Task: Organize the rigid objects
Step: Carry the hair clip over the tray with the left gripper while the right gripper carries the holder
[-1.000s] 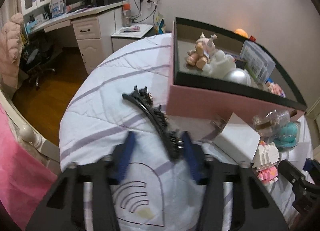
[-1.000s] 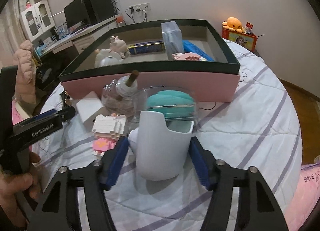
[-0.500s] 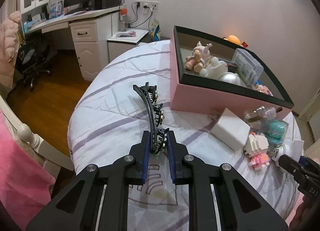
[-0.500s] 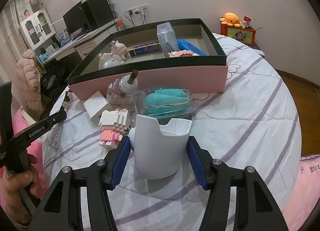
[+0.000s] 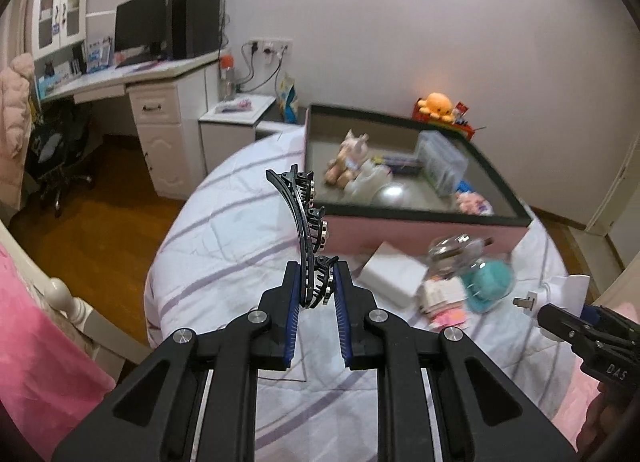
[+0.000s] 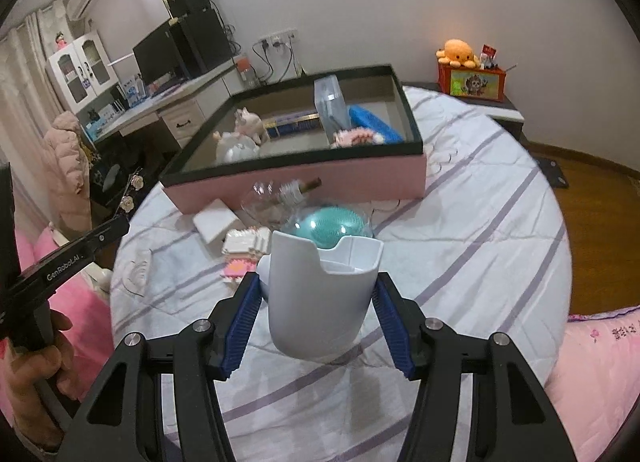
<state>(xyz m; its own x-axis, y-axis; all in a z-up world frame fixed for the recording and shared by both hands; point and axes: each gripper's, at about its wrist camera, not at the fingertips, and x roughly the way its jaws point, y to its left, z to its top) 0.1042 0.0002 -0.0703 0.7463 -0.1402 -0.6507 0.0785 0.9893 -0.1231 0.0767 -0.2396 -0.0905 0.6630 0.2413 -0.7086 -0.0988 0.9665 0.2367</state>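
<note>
Gripping a black hair clip (image 5: 306,238) by its lower end, the left gripper (image 5: 316,286) has its jaws pinched tight and holds it clear of the bed (image 5: 224,230), mid-frame. The right gripper (image 6: 316,314) clamps a white cup (image 6: 320,294), low centre of its view. Both pickups look done; the carry to the pink box (image 5: 420,228), upper right, seems next, calling for a lift over its dark rim before letting go. A charger (image 5: 394,274), block toy (image 5: 442,296) and teal brush (image 5: 490,282) lie on the striped quilt before the box. A desk (image 5: 132,82) and monitor (image 5: 142,24) fill the upper left.
</note>
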